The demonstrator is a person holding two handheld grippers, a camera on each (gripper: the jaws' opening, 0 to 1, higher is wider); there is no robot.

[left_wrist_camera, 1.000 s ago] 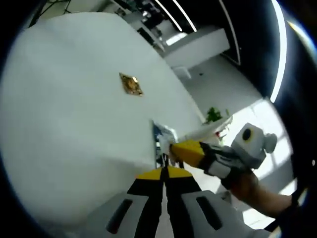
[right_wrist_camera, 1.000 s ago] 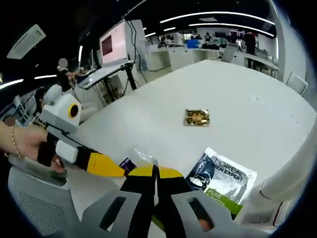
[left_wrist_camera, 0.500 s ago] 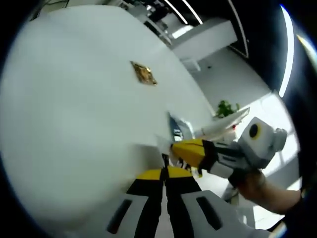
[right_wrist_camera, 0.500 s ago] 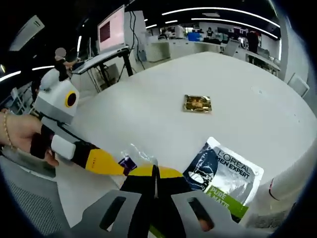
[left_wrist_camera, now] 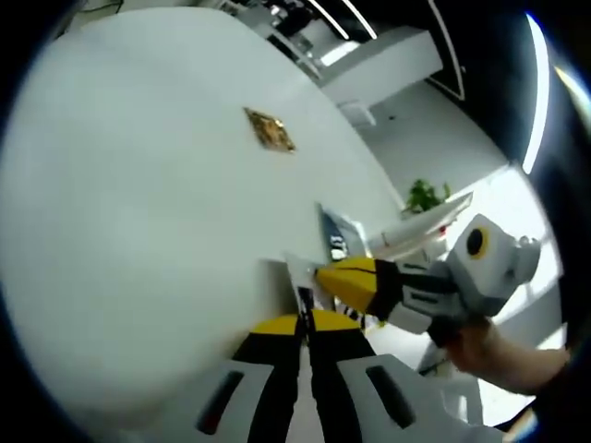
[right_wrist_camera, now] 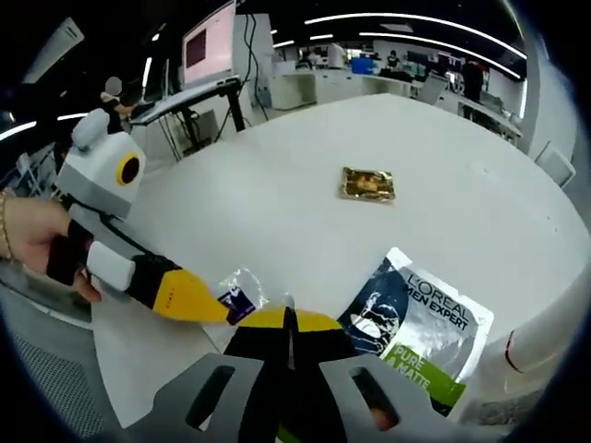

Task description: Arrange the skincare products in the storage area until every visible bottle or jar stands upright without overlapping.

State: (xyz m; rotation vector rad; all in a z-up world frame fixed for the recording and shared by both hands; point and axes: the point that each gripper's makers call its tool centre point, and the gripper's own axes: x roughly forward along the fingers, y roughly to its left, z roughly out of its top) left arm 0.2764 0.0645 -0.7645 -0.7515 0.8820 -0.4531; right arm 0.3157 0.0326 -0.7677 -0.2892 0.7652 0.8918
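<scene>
Hiding its contents behind both closed grippers (right_wrist_camera: 287, 318) (left_wrist_camera: 304, 321), clear sachet (right_wrist_camera: 238, 293) near table edge (right_wrist_camera: 138, 341), L'Oreal pouch (right_wrist_camera: 420, 330) beside, gold packet (right_wrist_camera: 367, 183) amid open tabletop.

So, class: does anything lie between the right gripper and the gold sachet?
Nothing visible does: bare table separates the right gripper from the gold sachet. The pouch lies off to one side.
</scene>
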